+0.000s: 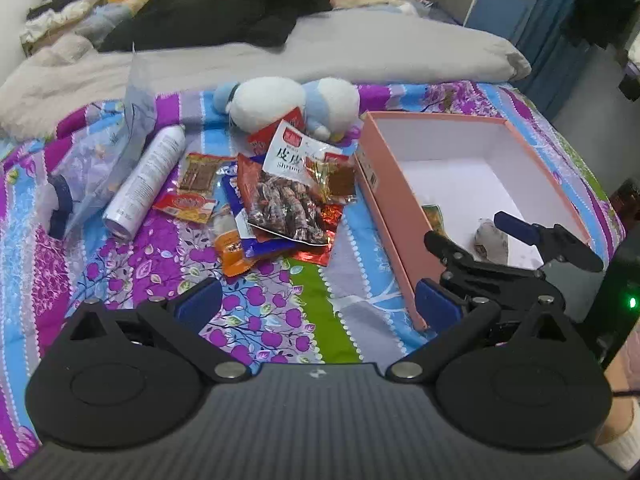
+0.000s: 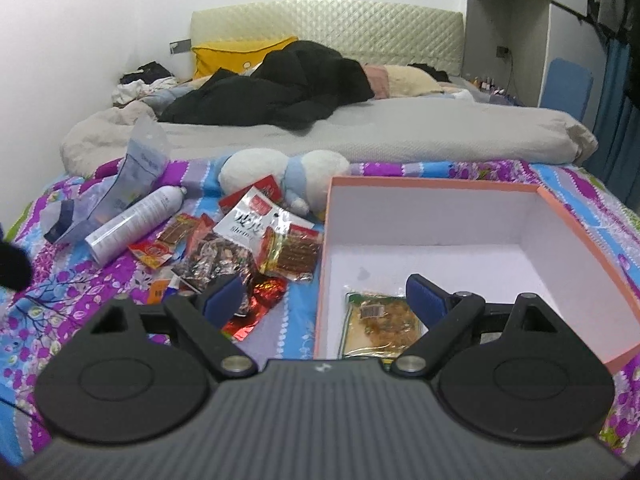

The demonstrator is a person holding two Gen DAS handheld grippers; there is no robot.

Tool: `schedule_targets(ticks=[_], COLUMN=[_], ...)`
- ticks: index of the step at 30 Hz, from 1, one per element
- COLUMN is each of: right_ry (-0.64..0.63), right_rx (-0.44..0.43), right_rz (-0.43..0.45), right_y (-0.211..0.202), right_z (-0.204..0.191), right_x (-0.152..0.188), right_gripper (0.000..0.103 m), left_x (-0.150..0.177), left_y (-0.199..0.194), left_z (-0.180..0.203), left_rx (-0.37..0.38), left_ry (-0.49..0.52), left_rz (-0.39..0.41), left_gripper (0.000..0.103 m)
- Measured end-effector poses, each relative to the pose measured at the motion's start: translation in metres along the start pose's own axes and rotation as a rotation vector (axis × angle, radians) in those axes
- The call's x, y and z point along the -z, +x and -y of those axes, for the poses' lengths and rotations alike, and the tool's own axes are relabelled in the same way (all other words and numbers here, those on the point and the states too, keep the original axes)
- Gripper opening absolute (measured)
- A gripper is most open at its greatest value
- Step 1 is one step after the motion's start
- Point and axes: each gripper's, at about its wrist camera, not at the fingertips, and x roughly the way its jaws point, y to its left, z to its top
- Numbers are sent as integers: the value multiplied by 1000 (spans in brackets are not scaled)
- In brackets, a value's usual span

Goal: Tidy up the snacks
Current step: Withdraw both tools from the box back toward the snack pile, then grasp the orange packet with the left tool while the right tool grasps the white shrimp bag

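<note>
Left gripper (image 1: 318, 300): jaws apart, empty, over the bedspread (image 1: 280, 320), purple, blue and green floral.
Right gripper (image 2: 324, 296): jaws apart, empty, straddling the near-left wall of the box (image 2: 580, 240).
Box: pink outside, white inside, open, right of the snack pile (image 1: 276, 196). Holds a yellowish packet (image 2: 380, 324) with a barcode sticker, flat by the near wall; a grey wrapped item (image 1: 490, 238) shows in the left view.
Snack pile: loose on the bedspread, packets overlapping; the white one (image 1: 286, 154) reads "皮皮" and "shr…", the rest covered.
White can (image 1: 146, 180): lying left of the pile, print too small to read.
Clear pouch (image 1: 100, 160): beside the can.
Plush toy (image 1: 288, 104): white and blue, behind the pile.
Beyond: grey duvet (image 2: 400, 128), black clothing (image 2: 288, 84), yellow pillow (image 2: 236, 54), quilted headboard (image 2: 328, 28), white wall.
</note>
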Motion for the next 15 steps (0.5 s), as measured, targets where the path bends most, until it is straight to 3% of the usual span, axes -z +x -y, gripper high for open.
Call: schedule_targets(ticks=[8, 15], right_ry=[-73, -110], right_rx=[-46, -103], right_rz=[-22, -62], right_y=[27, 54], right_z=[-8, -22], right_x=[-18, -16], right_gripper=[90, 87], left_x=[-24, -42], left_y=[45, 89], left_z=[-11, -58], left_rx=[24, -3], left_ry=[-80, -134], left_rz=[-78, -76], left_gripper=[103, 103])
